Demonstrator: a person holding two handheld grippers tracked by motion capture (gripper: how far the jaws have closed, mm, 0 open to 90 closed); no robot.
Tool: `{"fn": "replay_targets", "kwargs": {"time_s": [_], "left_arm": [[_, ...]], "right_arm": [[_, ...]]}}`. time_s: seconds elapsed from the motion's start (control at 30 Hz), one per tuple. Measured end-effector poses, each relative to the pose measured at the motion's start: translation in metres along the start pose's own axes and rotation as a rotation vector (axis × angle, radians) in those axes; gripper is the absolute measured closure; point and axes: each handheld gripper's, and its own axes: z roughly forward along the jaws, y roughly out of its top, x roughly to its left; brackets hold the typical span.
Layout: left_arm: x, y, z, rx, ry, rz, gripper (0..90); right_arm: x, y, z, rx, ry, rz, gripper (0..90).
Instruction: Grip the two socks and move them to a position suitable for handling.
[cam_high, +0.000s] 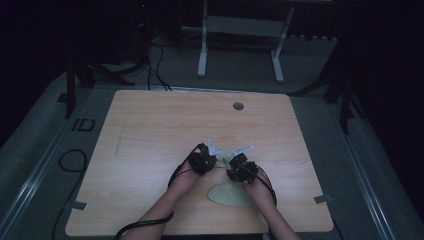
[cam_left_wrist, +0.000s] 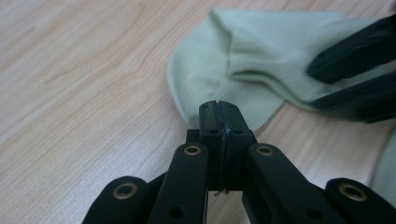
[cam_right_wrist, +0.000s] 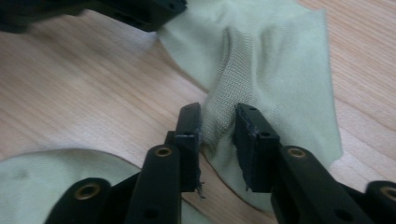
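A pale green sock (cam_high: 223, 155) (cam_left_wrist: 261, 56) (cam_right_wrist: 280, 60) lies rumpled on the wooden table (cam_high: 165, 125), between my two grippers. My left gripper (cam_high: 215, 160) (cam_left_wrist: 219, 107) is shut, pad against pad, with its tips over the sock's rounded edge; I cannot tell whether any cloth is caught between them. My right gripper (cam_high: 231, 161) (cam_right_wrist: 218, 123) comes from the other side and pinches a raised ridge of the sock's ribbed cloth. A second pale green sock (cam_high: 227, 195) (cam_right_wrist: 46, 177) lies flat near the front edge, under my right wrist.
A round grey grommet (cam_high: 238, 106) sits in the table's far side. Bare wood stretches to the left and back. Cables (cam_high: 72, 160) and a white table frame (cam_high: 240, 30) stand on the grey floor beyond the table.
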Motion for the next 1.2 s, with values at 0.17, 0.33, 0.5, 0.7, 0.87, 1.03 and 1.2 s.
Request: {"fn": "replay_targets", "kwargs": {"time_s": [0.17, 0.33, 0.5, 0.7, 0.87, 1.03, 1.2], "left_arm": [[0.001, -0.001, 0.000, -0.006, 0.010, -0.001, 88.9], [0.000, 0.000, 0.000, 0.004, 0.015, 0.008, 89.1], [0.003, 0.000, 0.000, 0.006, -0.003, -0.016, 89.1], [0.002, 0.001, -0.001, 0.015, 0.002, 0.000, 89.1], [0.003, 0.001, 0.000, 0.011, -0.007, -0.003, 89.1], [0.003, 0.001, 0.000, 0.016, -0.002, 0.007, 89.1], [0.003, 0.001, 0.000, 0.014, 0.000, 0.001, 89.0]], "right_arm": [[-0.001, 0.002, -0.002, 0.005, -0.003, -0.005, 83.4], [-0.013, 0.004, -0.020, -0.052, 0.000, 0.032, 84.0], [-0.035, 0.003, -0.038, -0.093, -0.005, 0.082, 83.9], [-0.064, -0.002, -0.049, -0.101, -0.042, 0.131, 83.8], [-0.081, -0.009, -0.049, -0.086, -0.058, 0.170, 83.8], [-0.093, -0.017, -0.042, -0.061, -0.065, 0.205, 84.3], [-0.104, -0.025, -0.035, -0.047, -0.083, 0.245, 78.1]]}}
